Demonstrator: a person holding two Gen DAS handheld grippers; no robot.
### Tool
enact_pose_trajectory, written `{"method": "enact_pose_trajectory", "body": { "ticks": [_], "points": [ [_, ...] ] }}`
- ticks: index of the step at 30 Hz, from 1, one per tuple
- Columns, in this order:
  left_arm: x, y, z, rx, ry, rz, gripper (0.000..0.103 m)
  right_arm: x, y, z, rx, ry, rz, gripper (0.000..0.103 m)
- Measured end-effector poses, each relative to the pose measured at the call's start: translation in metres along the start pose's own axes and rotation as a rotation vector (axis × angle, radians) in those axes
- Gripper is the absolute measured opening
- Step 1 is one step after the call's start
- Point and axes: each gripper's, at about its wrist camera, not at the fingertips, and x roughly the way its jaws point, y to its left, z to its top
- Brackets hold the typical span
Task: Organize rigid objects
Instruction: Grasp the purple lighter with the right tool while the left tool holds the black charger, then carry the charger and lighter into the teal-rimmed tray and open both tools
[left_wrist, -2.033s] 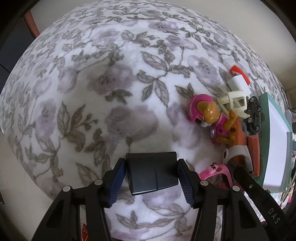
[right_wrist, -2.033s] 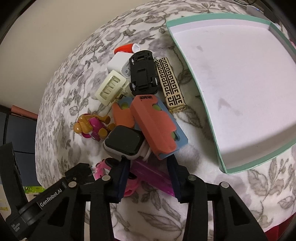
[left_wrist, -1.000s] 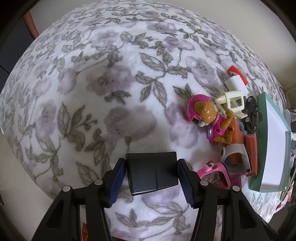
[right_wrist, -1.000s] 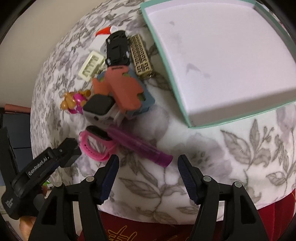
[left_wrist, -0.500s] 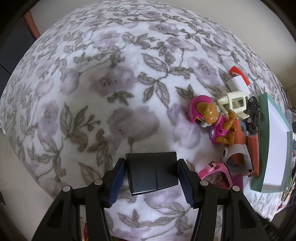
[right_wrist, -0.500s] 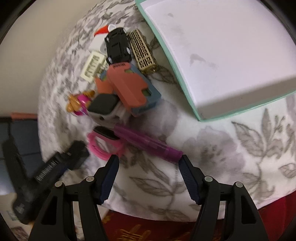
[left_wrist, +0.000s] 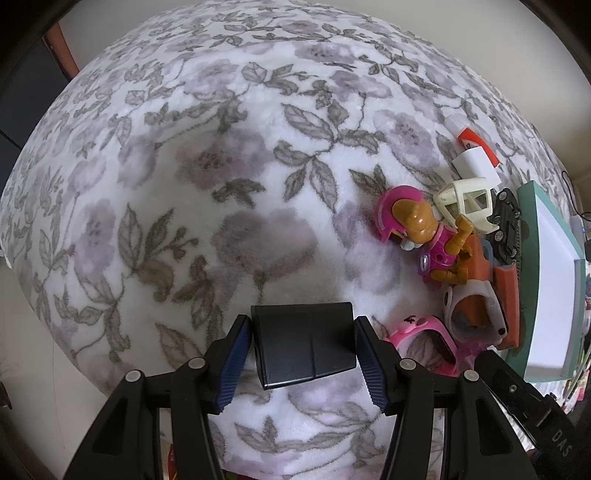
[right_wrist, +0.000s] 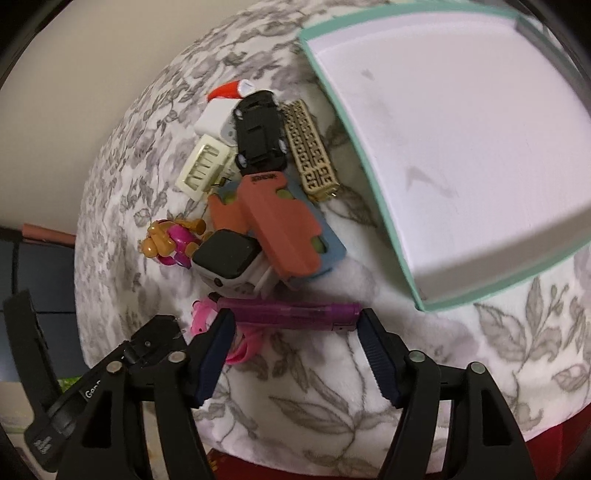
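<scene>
My left gripper (left_wrist: 303, 347) is shut on a flat black box (left_wrist: 304, 341), held just above the floral blanket. My right gripper (right_wrist: 294, 321) is open. A purple tube (right_wrist: 291, 314) lies crosswise between its fingertips, one end by each pad. Behind the tube sits a pile: a white smartwatch (right_wrist: 225, 258), an orange and blue piece (right_wrist: 284, 229), a black toy car (right_wrist: 258, 129), a gold patterned bar (right_wrist: 312, 155), a cream plastic part (right_wrist: 203, 166) and a pink dog figure (right_wrist: 166, 243). The dog figure (left_wrist: 417, 225) also shows in the left wrist view.
A white tray (right_wrist: 443, 129) with a teal rim lies right of the pile, nothing in it. A pink watch (left_wrist: 424, 336) lies beside my left gripper. The blanket (left_wrist: 184, 166) spreads bare to the left. A white charger (right_wrist: 212, 118) and a red-capped tube (right_wrist: 225, 90) lie at the pile's far end.
My right gripper has come down toward the purple tube, which now lies between its fingertips. The left gripper has stayed put with the black box.
</scene>
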Motion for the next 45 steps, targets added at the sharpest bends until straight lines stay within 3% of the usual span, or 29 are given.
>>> {"method": "enact_pose_trajectory", "body": {
  "ticks": [5,21,31,38,45],
  "points": [
    [0.002,0.002,0.000,-0.002,0.002,0.000,0.059,0.002,0.008,-0.001,-0.031,-0.030,-0.031,0.080],
    [0.006,0.005,0.002,-0.004,0.004,-0.001,0.059,0.010,0.034,-0.002,-0.168,-0.102,-0.177,0.081],
    [-0.001,0.007,0.006,-0.015,-0.022,-0.021,0.059,-0.006,0.034,-0.004,-0.178,-0.109,-0.112,0.081],
    [-0.040,0.014,0.012,-0.042,-0.145,-0.076,0.059,-0.048,0.035,0.000,-0.172,-0.209,-0.050,0.081],
    [-0.079,-0.013,0.015,0.021,-0.280,-0.134,0.059,-0.084,0.013,0.020,-0.117,-0.331,-0.101,0.081]
  ]
}}
